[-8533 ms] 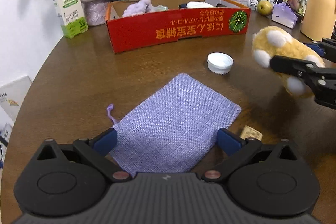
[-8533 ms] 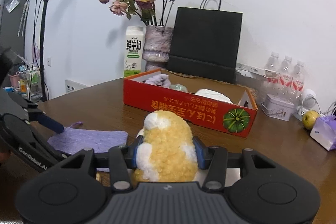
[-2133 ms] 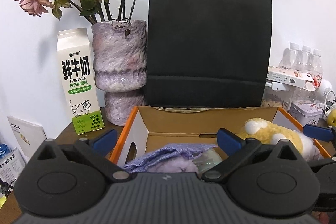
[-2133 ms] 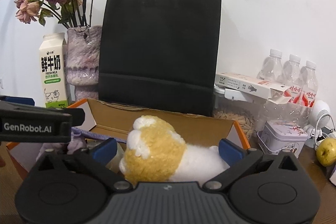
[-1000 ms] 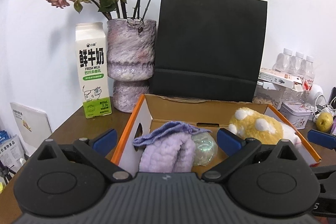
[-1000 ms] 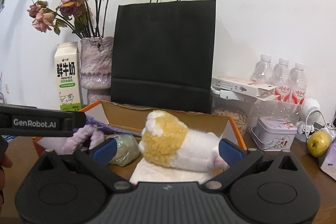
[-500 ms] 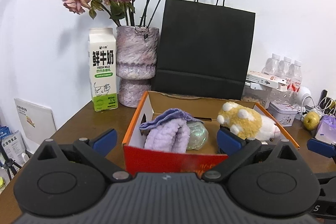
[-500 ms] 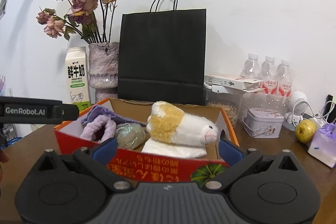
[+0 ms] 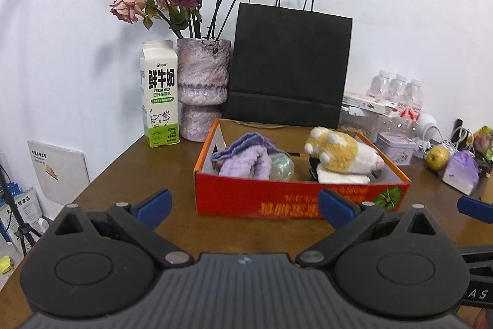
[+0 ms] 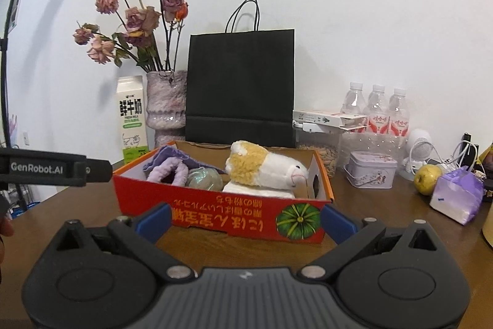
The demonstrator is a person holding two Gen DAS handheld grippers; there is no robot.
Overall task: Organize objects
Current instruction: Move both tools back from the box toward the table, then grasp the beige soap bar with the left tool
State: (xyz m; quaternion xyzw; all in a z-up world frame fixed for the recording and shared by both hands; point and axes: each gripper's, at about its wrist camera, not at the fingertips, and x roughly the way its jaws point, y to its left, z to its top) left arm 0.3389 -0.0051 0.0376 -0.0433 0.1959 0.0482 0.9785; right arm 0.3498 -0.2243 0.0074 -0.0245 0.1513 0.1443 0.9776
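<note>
The left gripper [image 9: 243, 207] hangs over the brown table [image 9: 148, 184] with its jaws apart and nothing between them; the right gripper [image 10: 245, 219] likewise stands wide and empty. At twelve o'clock from both sits the red cardboard box [image 9: 277, 199] (pumpkin printed on its front). Inside it lie the yellow-and-white plush toy [image 10: 262, 168] on a white cloth, a shiny ball [image 10: 205, 178], and lavender fabric [image 9: 243, 158] at the box's nine o'clock end. Behind the box stand a black paper bag [image 9: 289, 63], a vase of dried roses [image 9: 203, 88] and a milk carton [image 9: 160, 93].
</note>
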